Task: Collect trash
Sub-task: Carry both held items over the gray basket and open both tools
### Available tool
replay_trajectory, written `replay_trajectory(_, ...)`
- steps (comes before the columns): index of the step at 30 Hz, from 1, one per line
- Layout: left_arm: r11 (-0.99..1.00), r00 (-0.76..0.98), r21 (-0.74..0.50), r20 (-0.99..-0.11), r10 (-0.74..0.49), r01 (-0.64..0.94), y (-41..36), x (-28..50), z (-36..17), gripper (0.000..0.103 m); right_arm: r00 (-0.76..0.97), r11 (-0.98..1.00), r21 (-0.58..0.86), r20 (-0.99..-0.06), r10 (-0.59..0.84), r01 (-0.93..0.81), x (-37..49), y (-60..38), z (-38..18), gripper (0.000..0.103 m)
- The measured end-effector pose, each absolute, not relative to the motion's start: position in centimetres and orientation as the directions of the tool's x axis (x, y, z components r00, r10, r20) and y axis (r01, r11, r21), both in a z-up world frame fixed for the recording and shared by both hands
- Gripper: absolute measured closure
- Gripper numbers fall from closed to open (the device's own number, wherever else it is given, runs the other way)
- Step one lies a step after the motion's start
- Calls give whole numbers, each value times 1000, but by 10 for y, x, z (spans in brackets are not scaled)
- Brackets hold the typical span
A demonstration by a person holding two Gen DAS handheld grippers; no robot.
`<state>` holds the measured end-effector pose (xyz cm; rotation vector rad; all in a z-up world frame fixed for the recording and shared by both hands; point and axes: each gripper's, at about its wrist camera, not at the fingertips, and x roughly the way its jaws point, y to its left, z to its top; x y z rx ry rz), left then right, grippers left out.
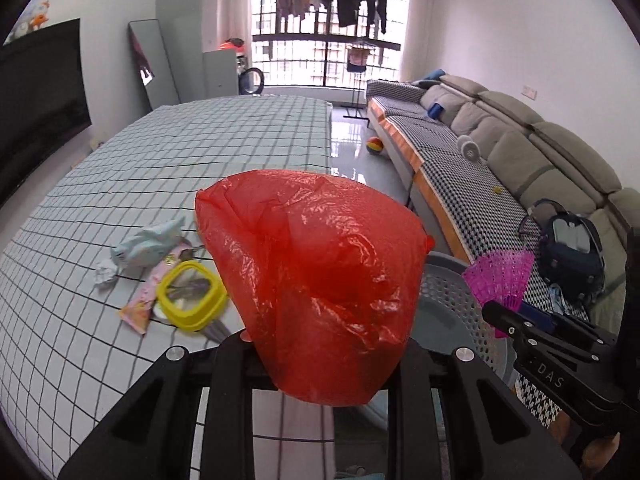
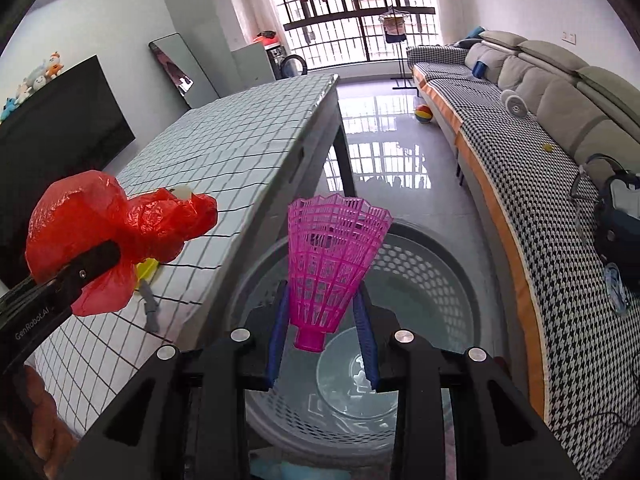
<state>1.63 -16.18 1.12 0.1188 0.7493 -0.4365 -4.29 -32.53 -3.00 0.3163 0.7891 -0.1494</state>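
Observation:
A crumpled red plastic bag (image 1: 316, 272) fills the middle of the left wrist view, and my left gripper (image 1: 324, 344) is shut on it above the table's right edge; the bag hides the fingertips. From the right wrist view, that same gripper (image 2: 108, 256) and its bag (image 2: 100, 216) sit at the left. My right gripper (image 2: 322, 296) is shut on a pink plastic shuttlecock (image 2: 332, 256), its blue pads pressing the skirt, directly above a grey perforated basket (image 2: 432, 276) on the floor. On the checked tablecloth (image 1: 200, 152) lie a white paper ball (image 1: 105, 274), a pale blue wrapper (image 1: 148, 244), a pink packet (image 1: 136, 312) and a yellow square ring (image 1: 192, 300).
The basket (image 1: 448, 292) stands between the table and a long sofa (image 1: 500, 148) with a checked cover and a dark backpack (image 1: 572, 248). A striped ball (image 1: 375, 146) lies on the glossy floor. A black TV (image 1: 40, 100) and a leaning mirror (image 1: 154, 64) line the left wall.

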Motion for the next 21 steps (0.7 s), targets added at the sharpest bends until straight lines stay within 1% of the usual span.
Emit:
replay_trajectory(4, 885, 598, -34, -724, -343, 465, -198, 17, -11, 79, 670, 933, 223, -742, -25, 282, -50, -353, -44, 72)
replay_trajectory(9, 872, 534, -29, -781, -325, 489, -227, 23, -42, 79, 622, 934, 216, -783, -8, 284, -51, -370, -68, 72)
replay_trajectory(16, 854, 464, -36, -827, -317, 520, -251, 23, -71, 78, 580, 933, 240, -814, 42, 269, -43, -379, -97, 72)
replay_trajectory(20, 855, 450, -36, -839, -307, 517, -254, 27, -77, 76, 567, 935, 238, -822, 50, 263, -39, -381, -104, 71)
replay_trajectory(21, 856, 453, -32, -838, -304, 516, -254, 28, -77, 73, 568, 935, 237, -822, 48, 265, -39, -381, -105, 70)
